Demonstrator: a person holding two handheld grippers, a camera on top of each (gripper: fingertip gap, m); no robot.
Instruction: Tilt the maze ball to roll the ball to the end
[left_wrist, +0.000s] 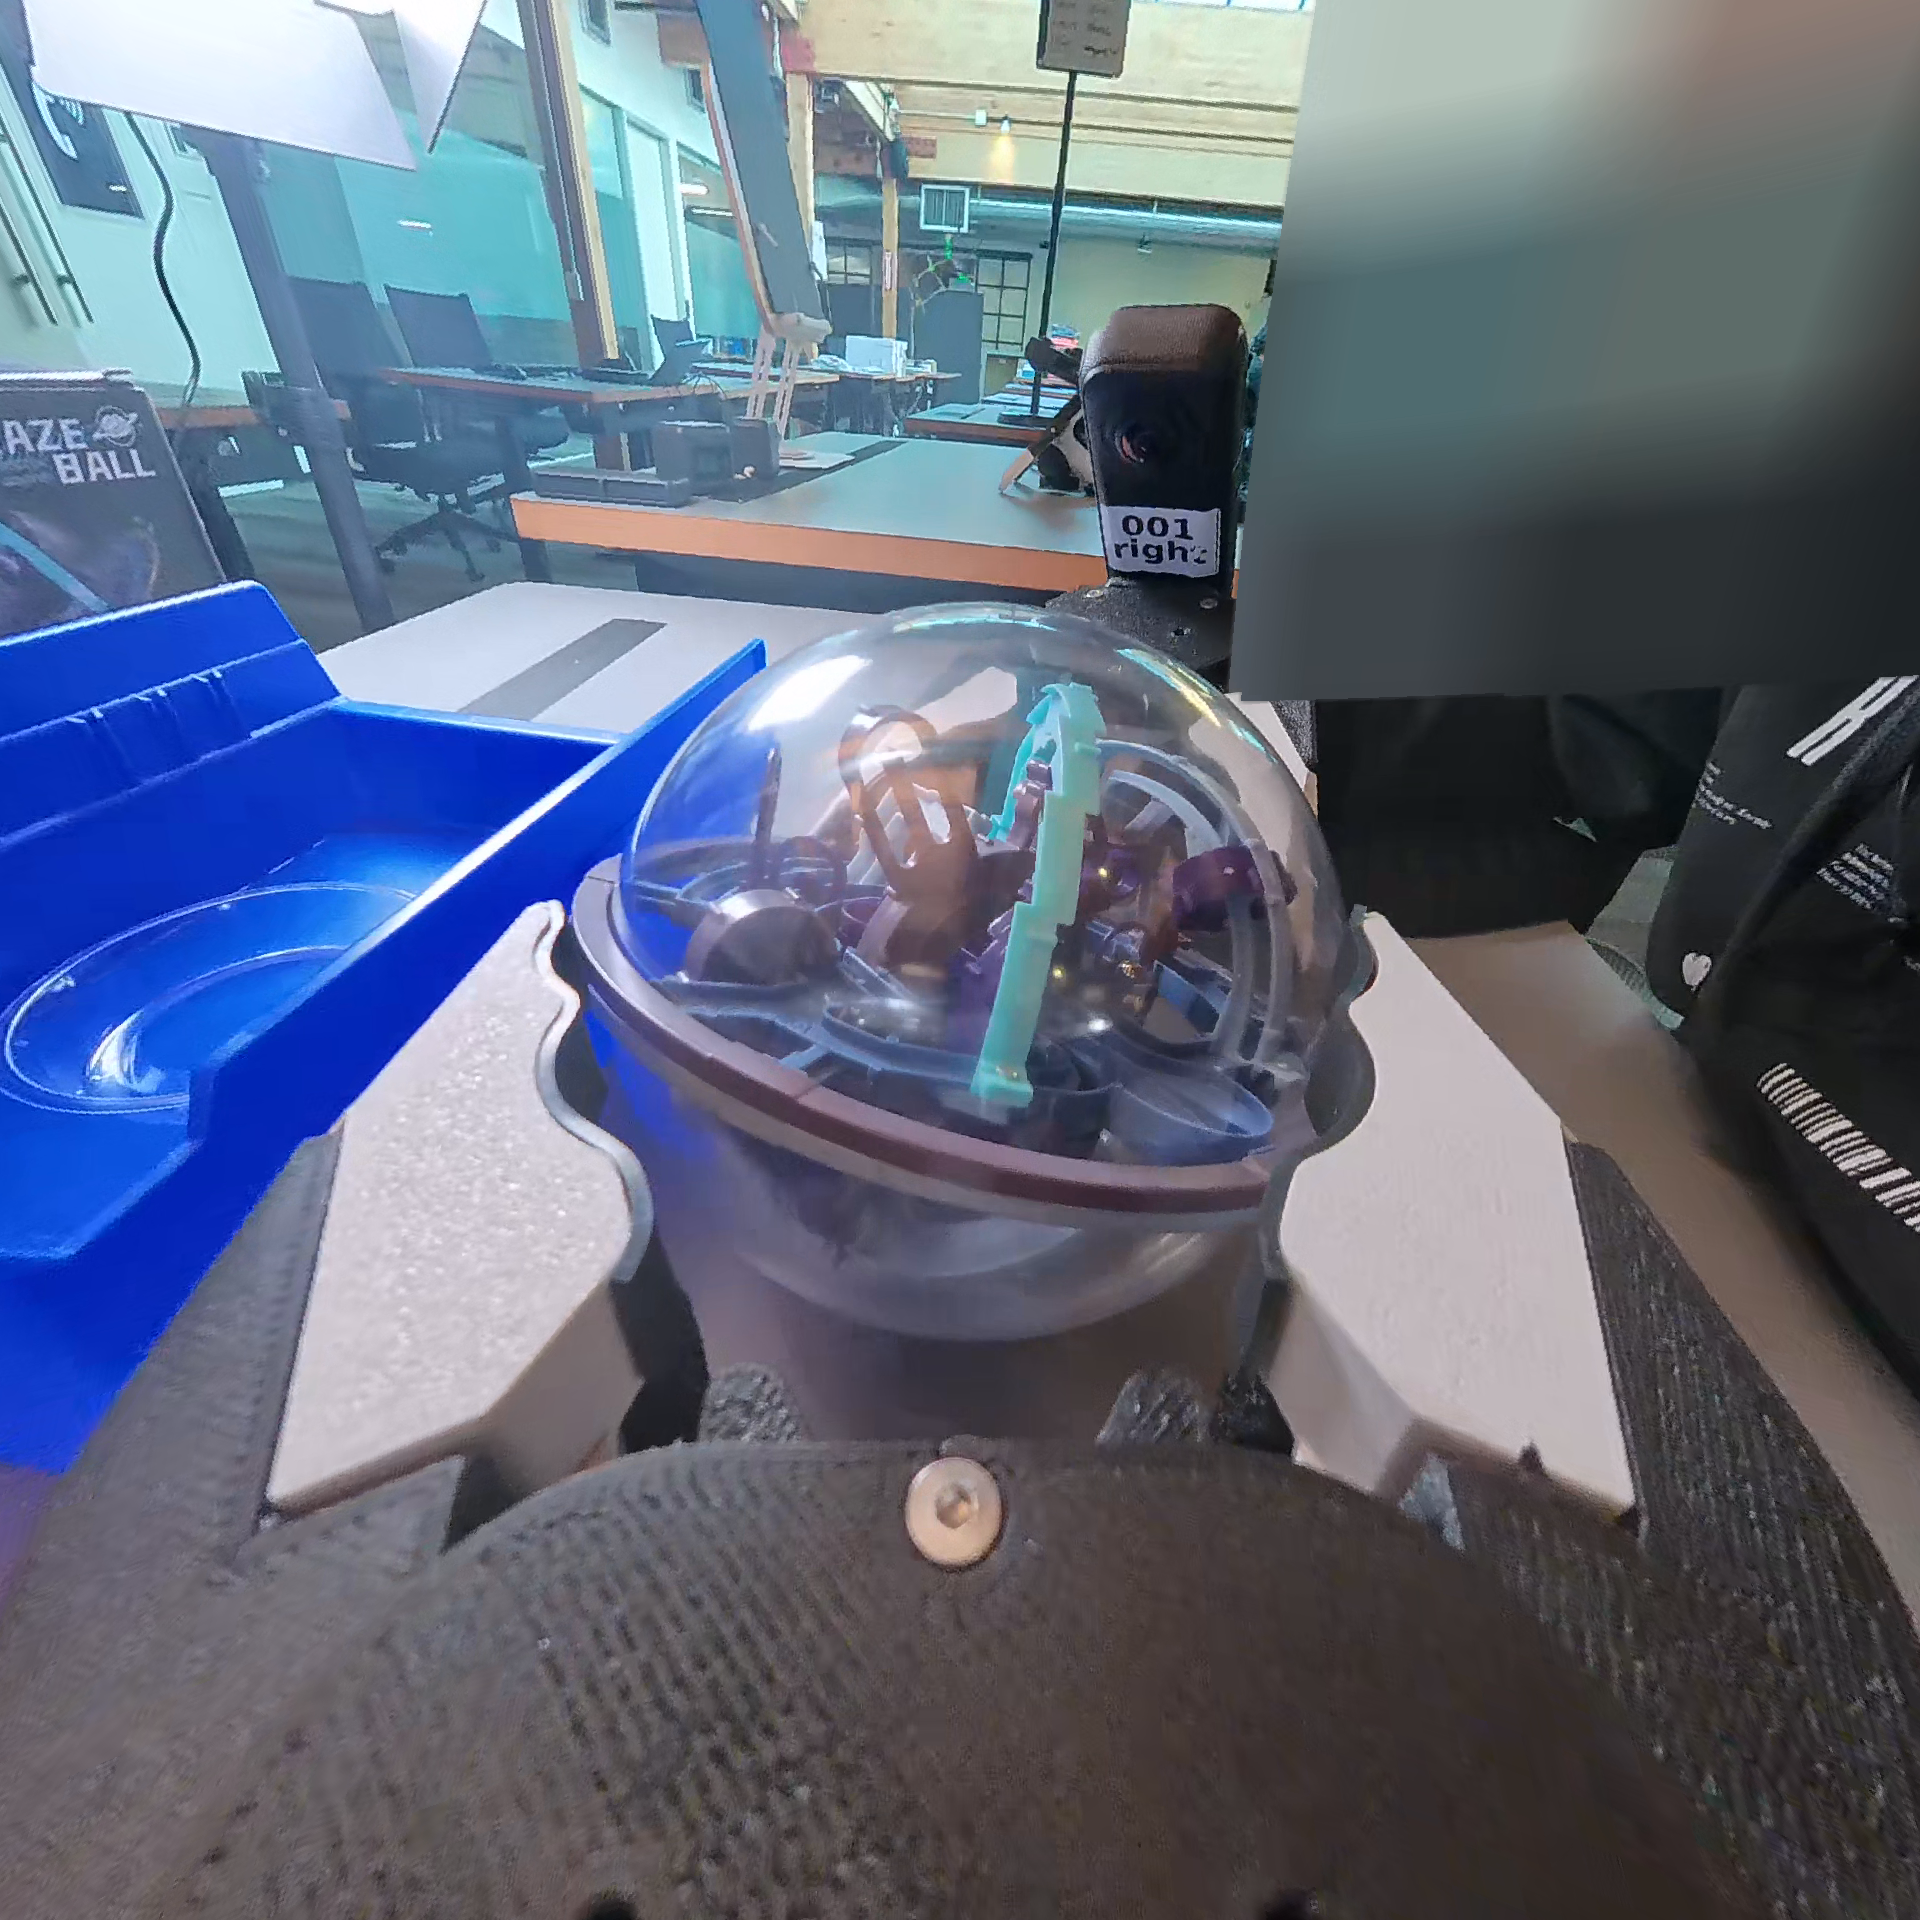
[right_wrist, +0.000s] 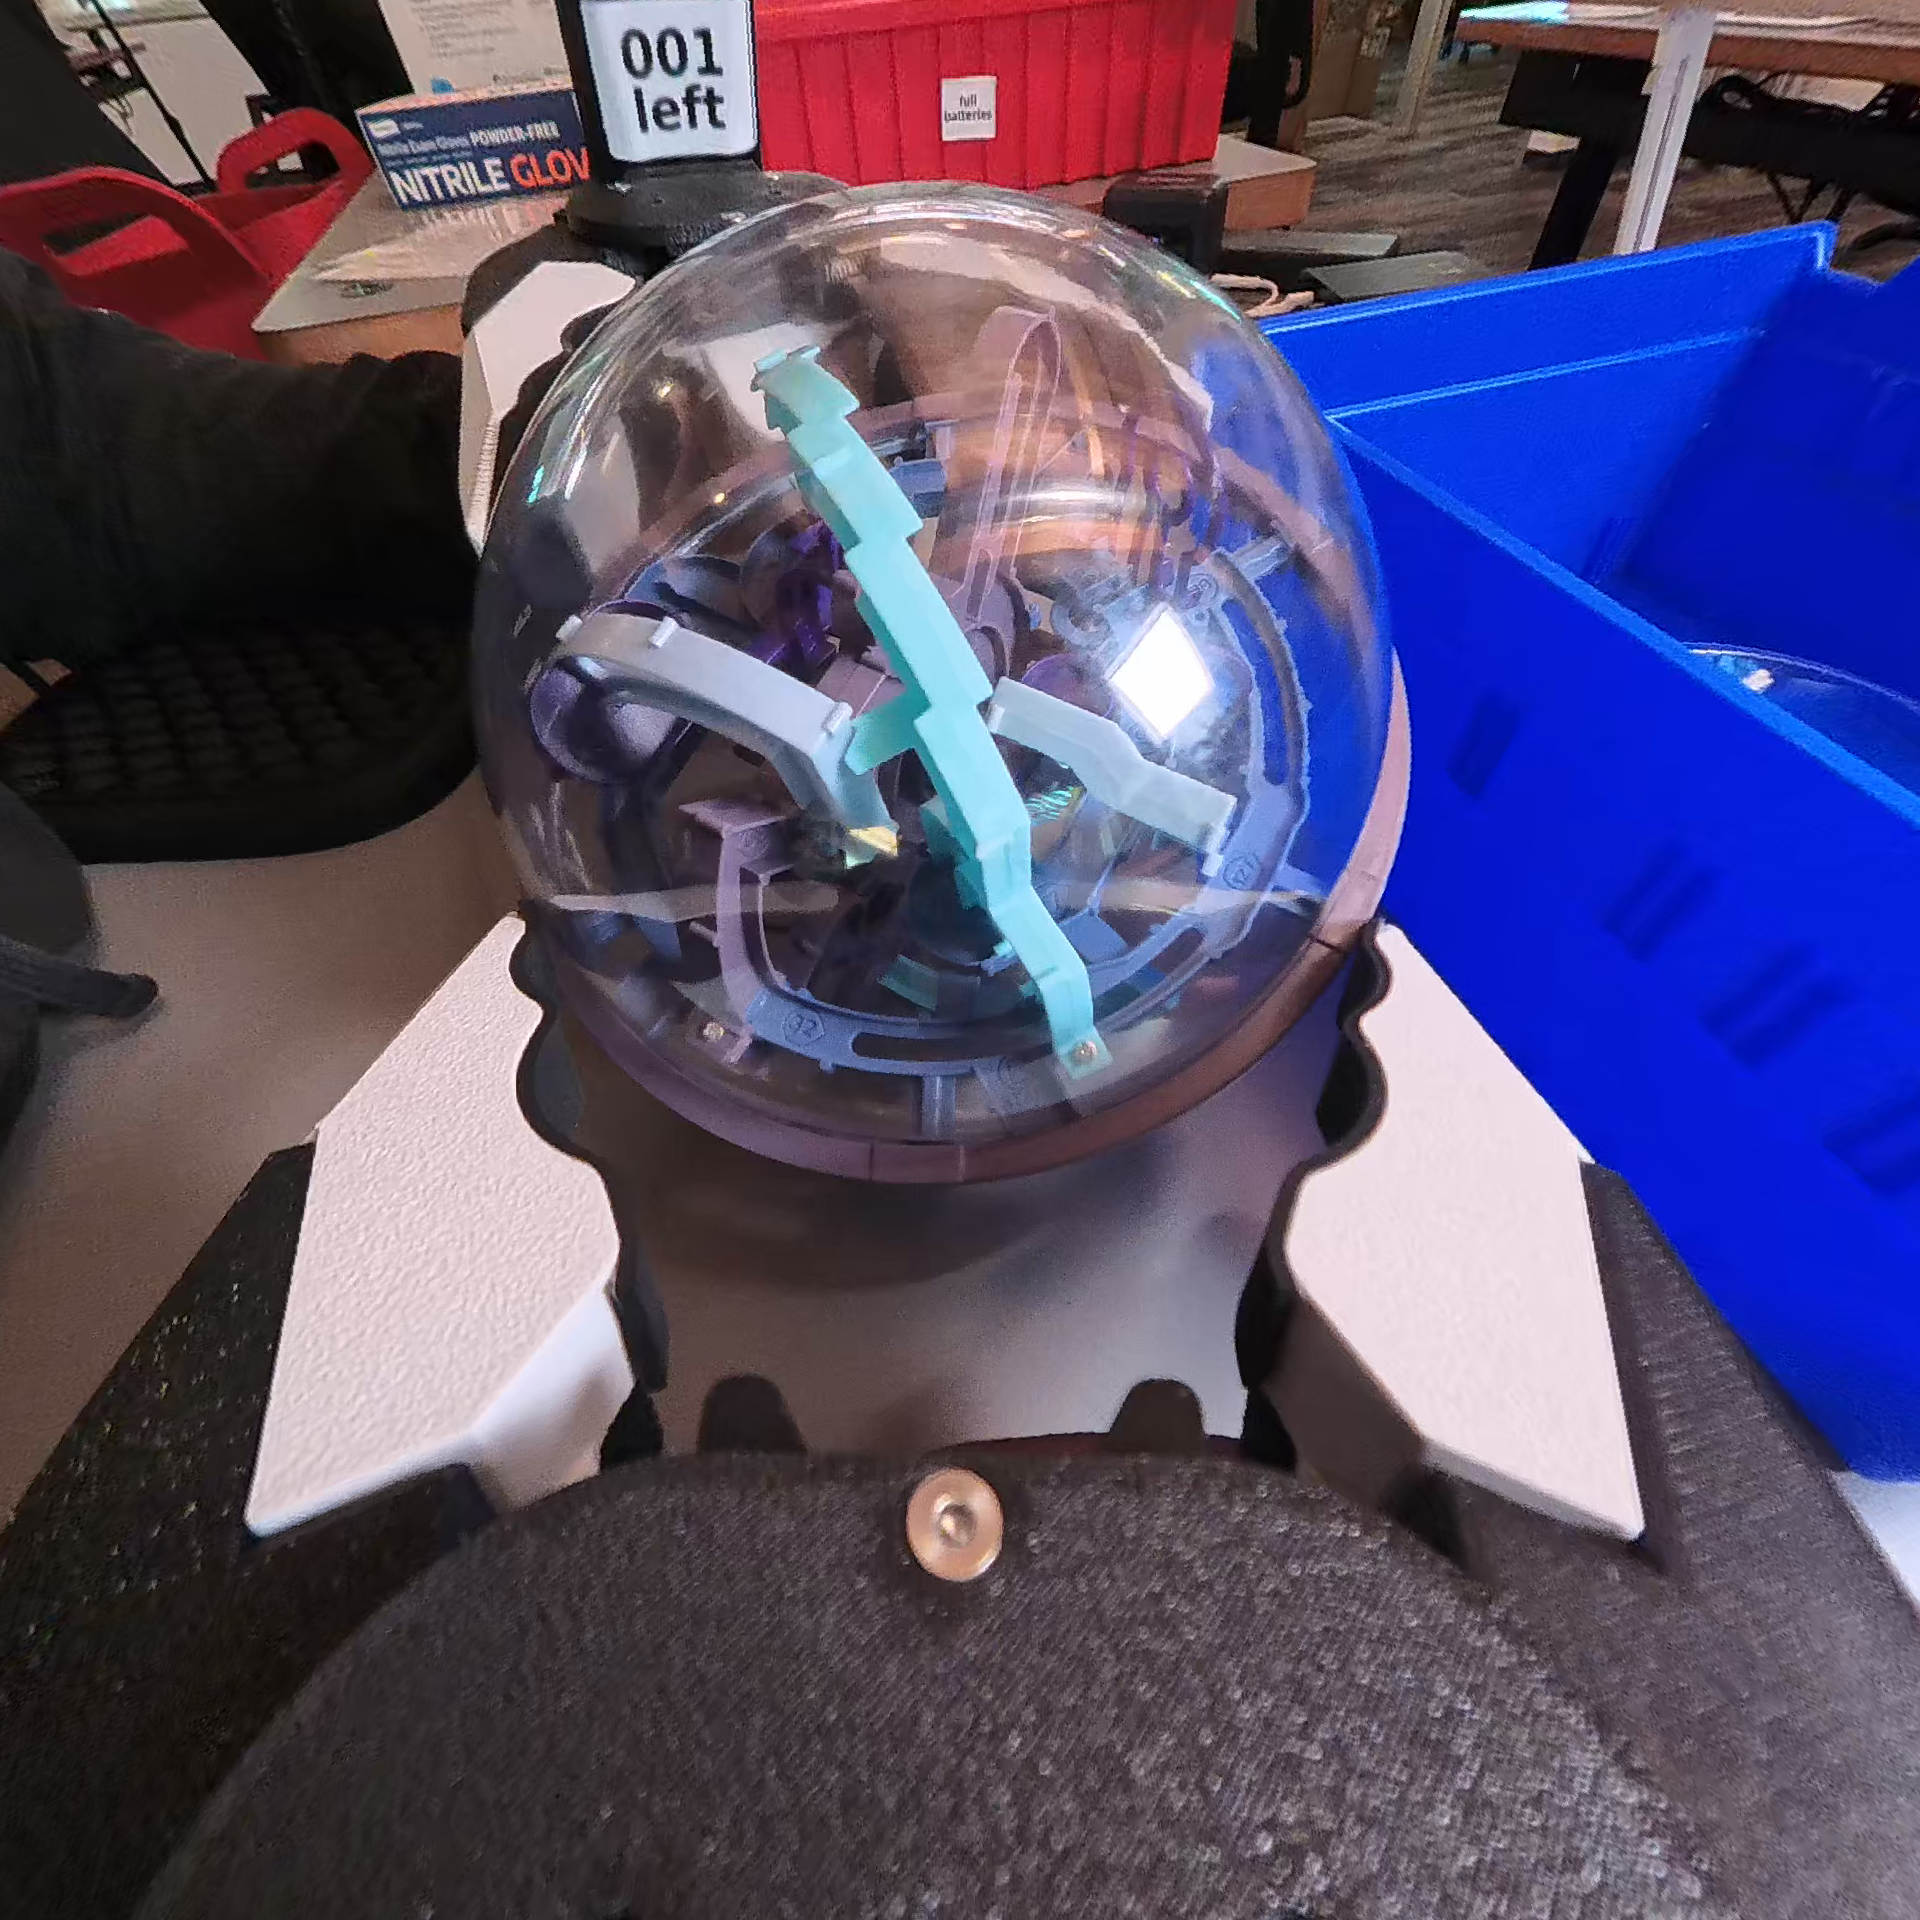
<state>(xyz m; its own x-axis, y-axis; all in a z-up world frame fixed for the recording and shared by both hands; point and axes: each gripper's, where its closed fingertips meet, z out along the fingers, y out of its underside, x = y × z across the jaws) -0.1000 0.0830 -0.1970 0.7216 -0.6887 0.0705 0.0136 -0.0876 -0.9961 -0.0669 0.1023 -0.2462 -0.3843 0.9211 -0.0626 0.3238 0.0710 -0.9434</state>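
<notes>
Clear plastic domes the maze ball (left_wrist: 966, 935), which we hold between both tools over the grey table (right_wrist: 239, 997): our left gripper (left_wrist: 961, 1049) is clamped on it from one side and our right gripper (right_wrist: 940, 1039) from the opposite side, pale fingers (right_wrist: 436, 1174) hugging its dark rim. A teal track (right_wrist: 914, 707) arches inside, and a blue bin (left_wrist: 260, 852) sits just beside the ball.

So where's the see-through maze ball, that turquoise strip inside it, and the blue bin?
maze ball (right_wrist: 935, 675): right wrist view, on its clear dome.
turquoise strip (right_wrist: 914, 675): right wrist view, on its middle.
blue bin (left_wrist: 208, 748): left wrist view, on its inner wall.
</notes>
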